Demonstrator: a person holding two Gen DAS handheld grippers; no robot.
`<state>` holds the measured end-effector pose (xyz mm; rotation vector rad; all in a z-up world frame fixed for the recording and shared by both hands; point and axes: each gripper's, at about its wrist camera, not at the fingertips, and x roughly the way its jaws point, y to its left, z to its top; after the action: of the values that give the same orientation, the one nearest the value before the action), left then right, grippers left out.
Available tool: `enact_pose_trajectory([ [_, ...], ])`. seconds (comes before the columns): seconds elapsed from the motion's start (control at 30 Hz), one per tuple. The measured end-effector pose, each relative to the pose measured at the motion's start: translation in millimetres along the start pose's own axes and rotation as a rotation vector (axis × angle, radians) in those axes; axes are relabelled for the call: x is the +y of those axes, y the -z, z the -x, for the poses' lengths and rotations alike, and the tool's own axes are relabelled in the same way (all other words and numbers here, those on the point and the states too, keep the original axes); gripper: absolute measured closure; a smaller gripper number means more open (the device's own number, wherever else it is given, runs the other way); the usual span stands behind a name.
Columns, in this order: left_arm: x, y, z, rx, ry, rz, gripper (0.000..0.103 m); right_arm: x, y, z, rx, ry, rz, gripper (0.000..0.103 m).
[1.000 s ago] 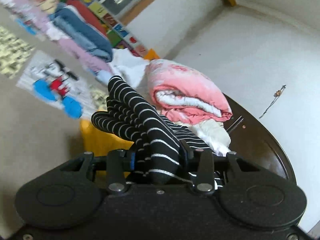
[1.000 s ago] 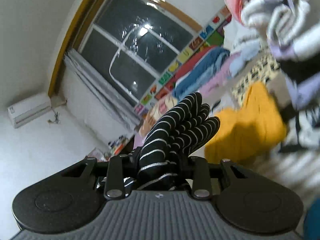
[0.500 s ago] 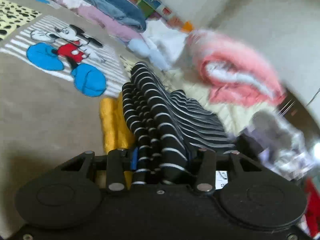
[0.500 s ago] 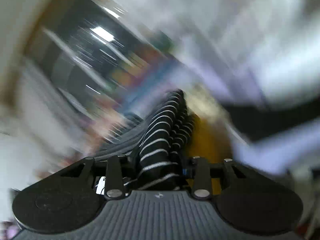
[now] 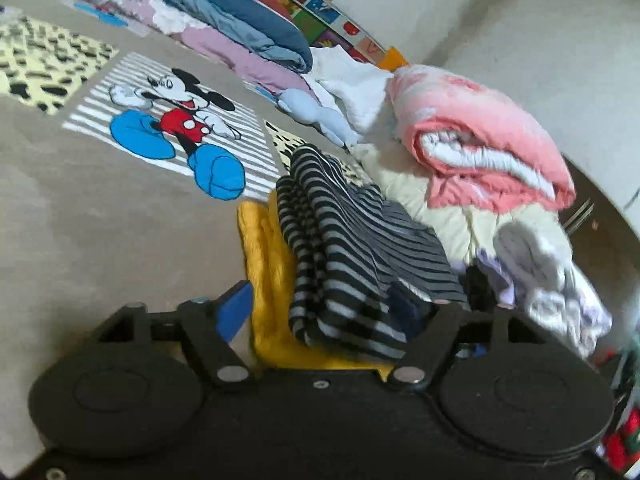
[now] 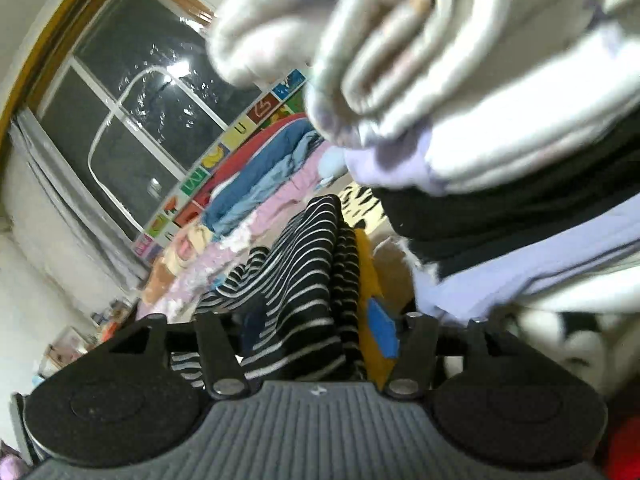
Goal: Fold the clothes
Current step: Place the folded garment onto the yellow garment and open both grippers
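A folded black-and-white striped garment [image 5: 344, 248] lies on a folded yellow garment [image 5: 272, 272] on the bed. My left gripper [image 5: 336, 308] stands open around the striped garment's near end, one blue finger pad [image 5: 234, 310] out to the left and clear of the cloth. In the right wrist view the striped garment [image 6: 304, 264] and the yellow garment [image 6: 366, 280] sit between the spread fingers of my right gripper [image 6: 312, 320], which is open too. Whether the cloth still touches any finger, I cannot tell.
The brown bedspread with a cartoon mouse print [image 5: 176, 120] stretches left. A rolled pink quilt [image 5: 480, 148] and a cream blanket lie behind the stack. Loose white and lilac clothes [image 5: 552, 280] are heaped at right and loom close and blurred as loose clothes [image 6: 460, 80]. Folded bedding lines the window [image 6: 132, 128].
Both grippers swung down from the air with the striped garment, laid it on the yellow garment, and their fingers have spread open and let go.
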<state>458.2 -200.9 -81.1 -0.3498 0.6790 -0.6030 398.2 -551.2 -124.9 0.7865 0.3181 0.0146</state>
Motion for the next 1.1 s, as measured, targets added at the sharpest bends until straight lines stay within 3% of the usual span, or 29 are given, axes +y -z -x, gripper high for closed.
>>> enact_pose_trajectory([
  [0.1, -8.3, 2.7, 16.9, 0.005, -0.035, -0.035, 0.015, 18.9, 2.7, 18.4, 0.055, 0.052, 0.069, 0.042],
  [0.17, -13.8, 4.5, 28.1, 0.008, -0.058, -0.058, 0.011, 32.4, 4.6, 31.1, 0.075, 0.077, 0.105, 0.032],
  [0.27, -38.4, 11.5, 45.1, 0.005, -0.105, -0.146, 0.004, 59.1, 7.7, 47.7, 0.115, 0.123, 0.168, 0.027],
  [0.5, -100.1, 21.2, 72.8, -0.055, -0.317, -0.357, 0.0, 111.0, 13.3, 95.4, 0.149, 0.22, 0.33, 0.001],
  [0.63, -122.4, 23.4, 88.3, -0.098, -0.368, -0.381, 0.0, 128.7, 14.4, 115.9, 0.158, 0.268, 0.408, 0.0],
  [0.83, -145.7, 27.4, 103.9, -0.073, -0.42, -0.408, 0.0, 136.5, 13.5, 145.2, 0.163, 0.323, 0.439, 0.0],
  [1.1, -153.5, 31.6, 130.0, -0.072, -0.429, -0.353, 0.0, 149.8, 15.3, 173.3, 0.159, 0.351, 0.464, 0.0],
])
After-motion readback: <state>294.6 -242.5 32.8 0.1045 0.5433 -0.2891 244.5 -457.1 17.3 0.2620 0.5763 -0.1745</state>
